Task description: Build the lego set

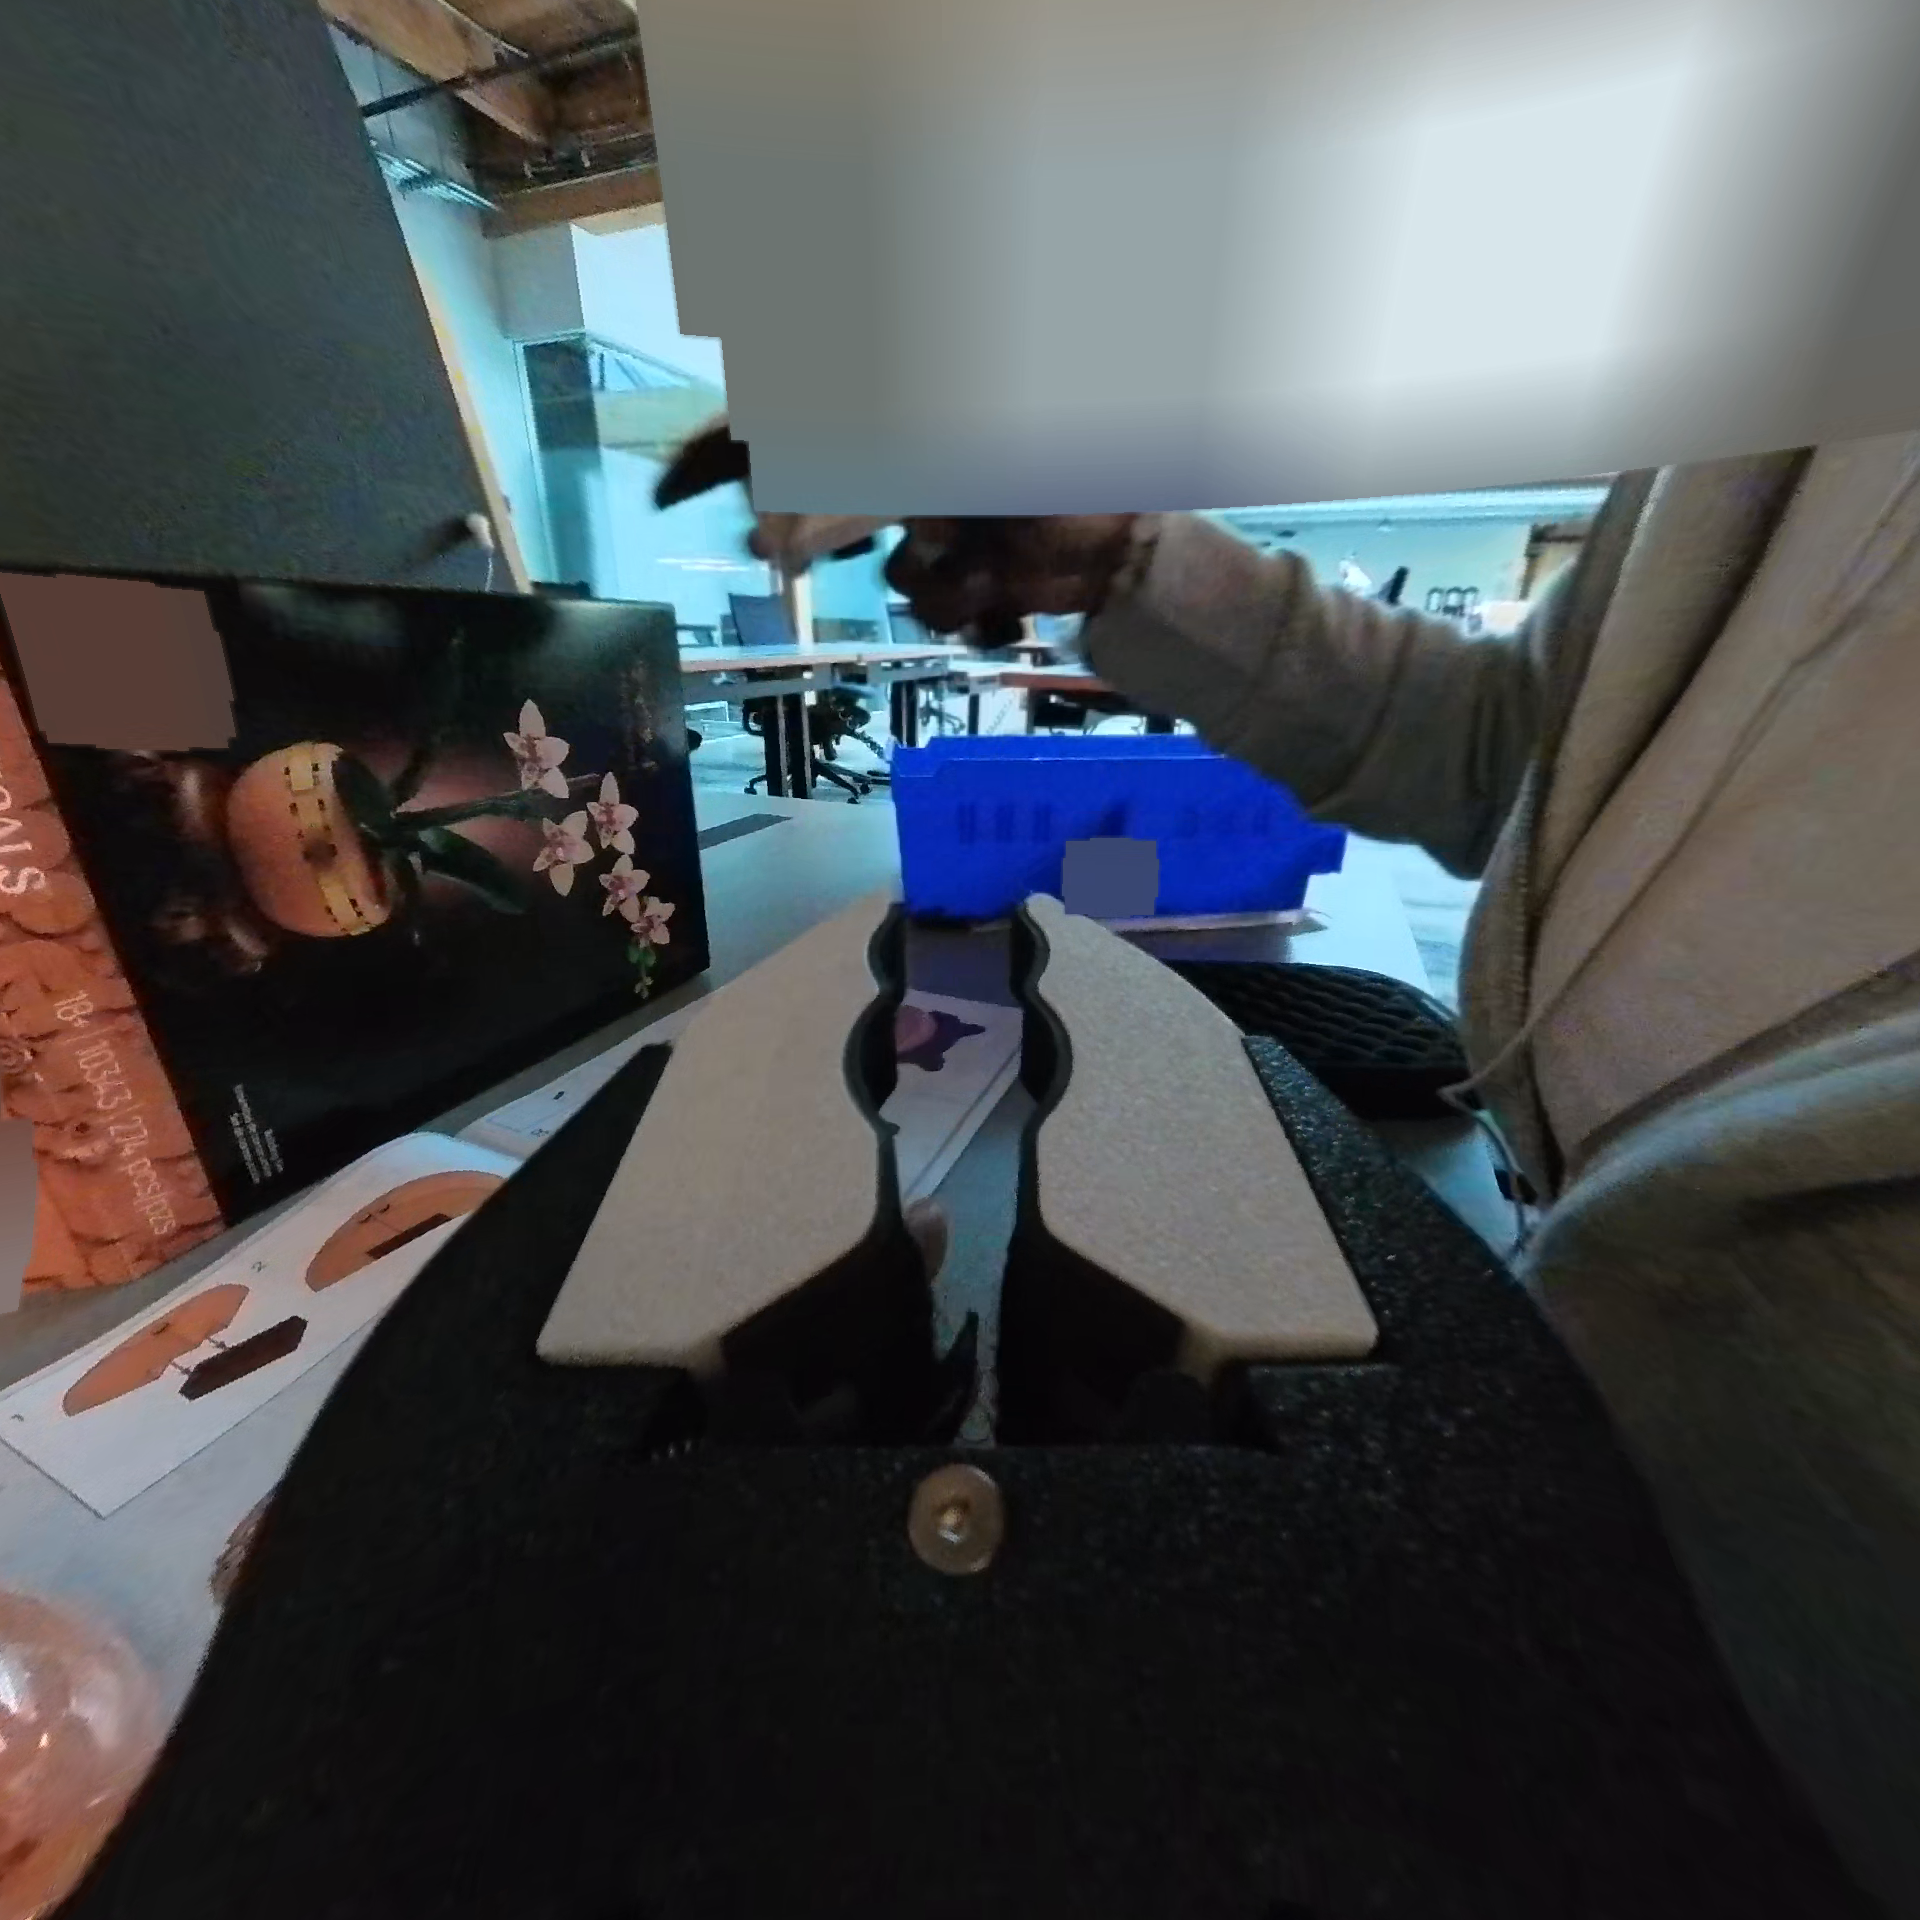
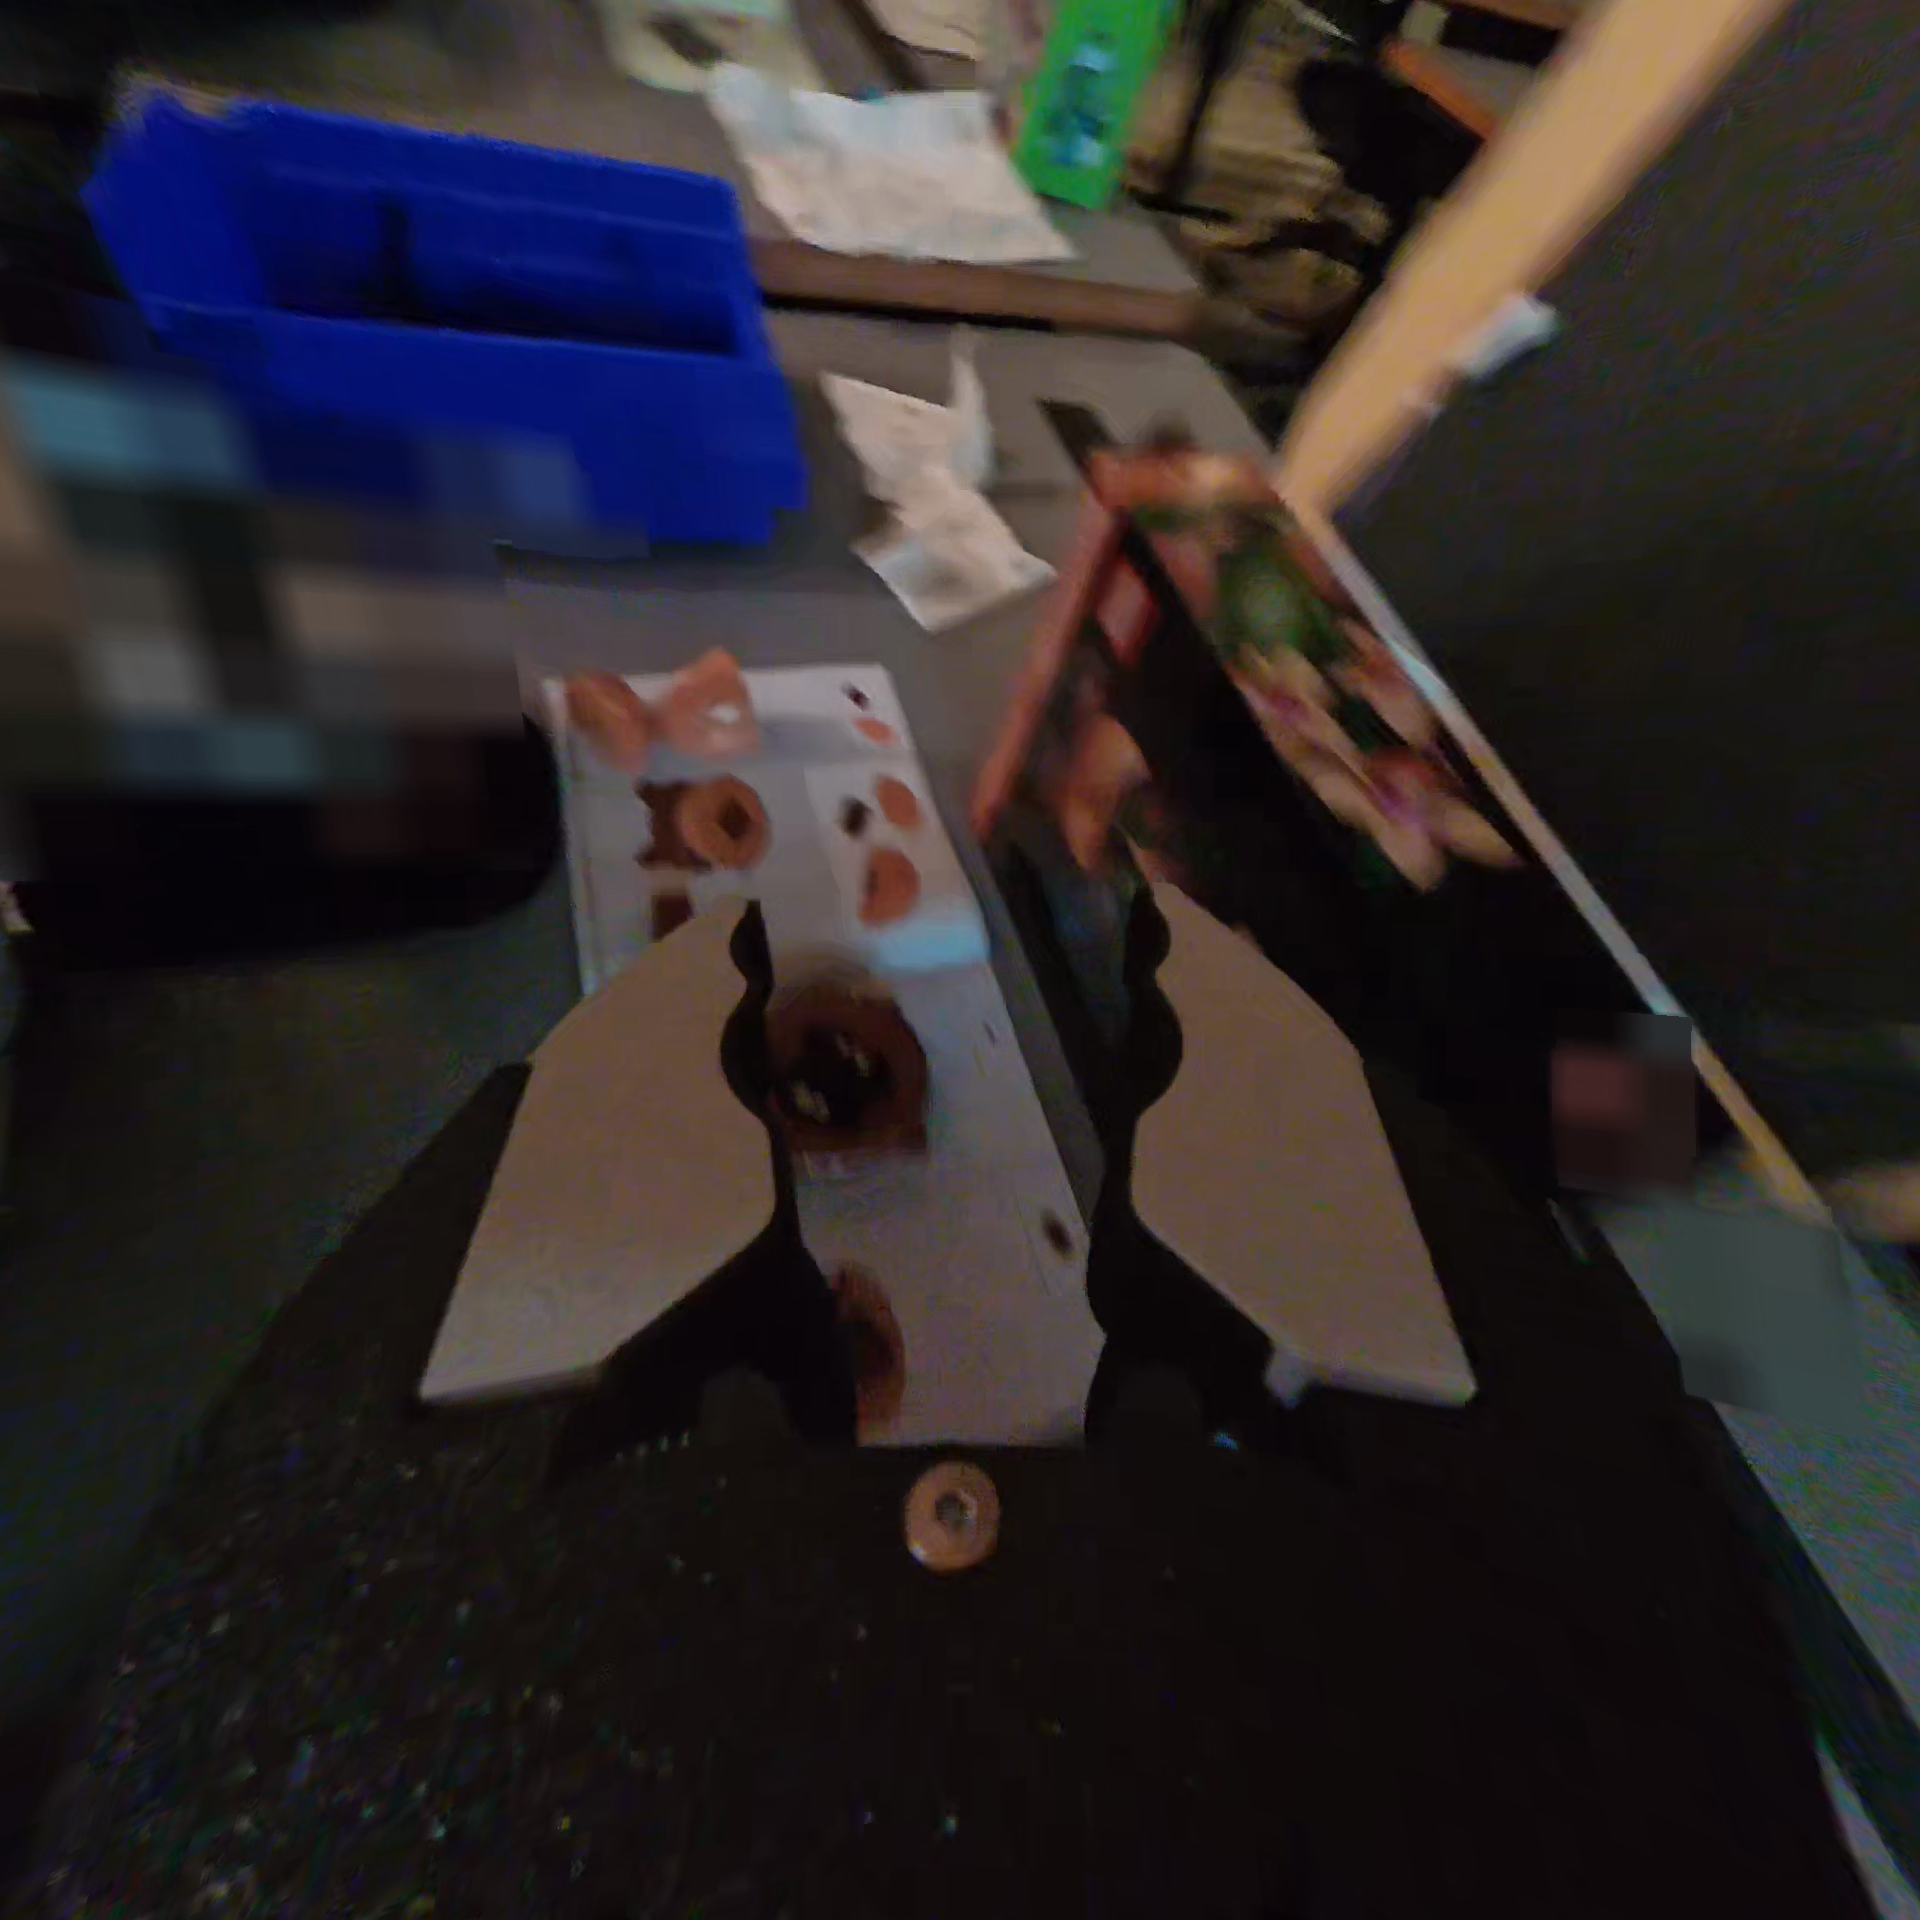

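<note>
In the left wrist view my left gripper [image 1: 956, 925] is open by a narrow gap with nothing between its tips. It points over an open instruction booklet [image 1: 260, 1340] toward a blue bin [image 1: 1091, 821]. In the blurred right wrist view my right gripper [image 2: 945, 914] is wide open above the same booklet [image 2: 935, 1195]. A dark brown round piece [image 2: 842, 1070] lies on the page close to the left finger [image 2: 644, 1122], and no pad presses on it. Orange-pink pieces [image 2: 675, 712] lie at the booklet's far end.
A dark box with an orchid picture [image 1: 364, 883] stands left of the booklet and shows tilted in the right wrist view [image 2: 1247, 675]. The blue bin shows there too [image 2: 447, 312]. A person's sleeve [image 1: 1351, 707] reaches over the bin. A black mesh object [image 1: 1340, 1029] lies on the right. Crumpled papers [image 2: 935, 520] lie beyond.
</note>
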Demonstrator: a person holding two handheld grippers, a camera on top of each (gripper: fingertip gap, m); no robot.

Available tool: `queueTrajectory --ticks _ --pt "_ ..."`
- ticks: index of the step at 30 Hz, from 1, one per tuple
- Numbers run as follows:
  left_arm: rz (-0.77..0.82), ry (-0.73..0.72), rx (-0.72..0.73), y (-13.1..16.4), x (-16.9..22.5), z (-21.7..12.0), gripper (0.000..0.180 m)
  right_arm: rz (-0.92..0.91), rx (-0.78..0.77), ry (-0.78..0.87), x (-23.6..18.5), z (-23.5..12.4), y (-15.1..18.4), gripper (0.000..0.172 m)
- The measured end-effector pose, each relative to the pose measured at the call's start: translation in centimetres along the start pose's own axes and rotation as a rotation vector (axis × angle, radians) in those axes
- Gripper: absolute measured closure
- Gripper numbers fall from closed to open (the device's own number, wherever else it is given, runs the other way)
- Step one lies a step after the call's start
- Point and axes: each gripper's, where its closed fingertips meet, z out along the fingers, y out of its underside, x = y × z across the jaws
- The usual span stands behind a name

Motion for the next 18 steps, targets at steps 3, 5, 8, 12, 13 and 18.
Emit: queueTrajectory --ticks 3,5,8,12,13,18 --pt "-0.016 -0.023 -0.02 0.2 -0.4 0.2 0.158 0.086 -0.095 0.189 3.4 -8.5 4.8 0.109" --pt "-0.026 -0.039 -0.047 0.6 -0.6 0.4 0.154 0.142 -0.176 0.29 5.2 -13.2 8.4 0.109" --pt "-0.034 -0.06 -0.092 1.1 -0.9 0.7 0.146 0.202 -0.296 0.381 7.1 -18.4 13.7 0.11" --pt "-0.039 -0.068 -0.131 1.6 -1.0 1.0 0.134 0.267 -0.408 0.382 8.6 -21.5 19.3 0.114" --pt "-0.04 -0.067 -0.132 1.6 -1.0 1.0 0.131 0.267 -0.428 0.372 9.0 -21.9 20.2 0.114" --pt "-0.053 -0.055 -0.131 1.6 -0.9 0.9 0.11 0.236 -0.536 0.252 9.6 -21.9 23.5 0.114"
